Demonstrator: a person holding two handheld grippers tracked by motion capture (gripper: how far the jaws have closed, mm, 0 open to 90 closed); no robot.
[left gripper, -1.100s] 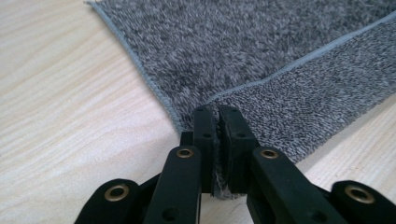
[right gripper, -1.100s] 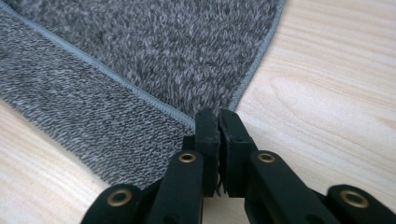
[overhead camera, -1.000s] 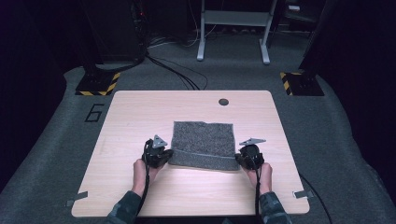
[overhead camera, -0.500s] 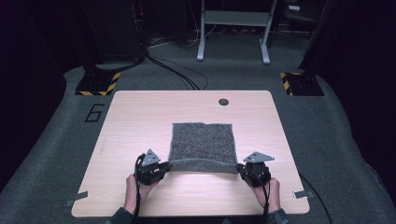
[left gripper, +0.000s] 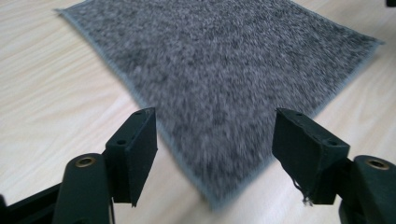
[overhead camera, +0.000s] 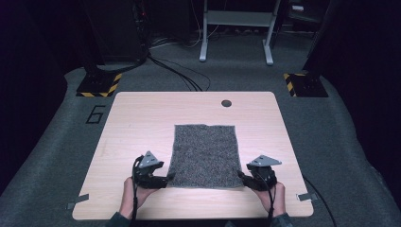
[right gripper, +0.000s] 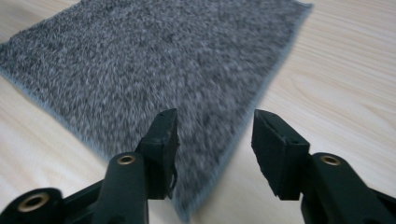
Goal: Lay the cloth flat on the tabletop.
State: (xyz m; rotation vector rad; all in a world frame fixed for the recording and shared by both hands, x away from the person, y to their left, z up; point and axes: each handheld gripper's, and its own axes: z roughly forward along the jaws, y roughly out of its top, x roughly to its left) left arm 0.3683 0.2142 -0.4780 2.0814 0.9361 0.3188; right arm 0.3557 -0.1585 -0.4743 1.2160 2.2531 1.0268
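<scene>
A grey fuzzy cloth (overhead camera: 204, 155) lies spread flat on the wooden table (overhead camera: 142, 123), with its near edge toward the person. My left gripper (overhead camera: 169, 178) sits at the cloth's near left corner and my right gripper (overhead camera: 240, 177) at its near right corner. In the left gripper view the cloth (left gripper: 219, 60) has its corner on the table between the parted jaws of the left gripper (left gripper: 215, 116), untouched by the pads. In the right gripper view the cloth (right gripper: 154, 60) lies likewise under the right gripper (right gripper: 215, 114). Both grippers' jaws have just been opening and are open.
A dark round hole (overhead camera: 226, 103) sits in the table's far side. Strips of tape (overhead camera: 77, 204) mark the near corners. Bare wood surrounds the cloth on every side. Cables and yellow-black striped bases (overhead camera: 99, 85) lie on the floor beyond.
Both hands drew the cloth's near edge toward the person, so it now lies longer and flat. Both grippers then let go of the corners.
</scene>
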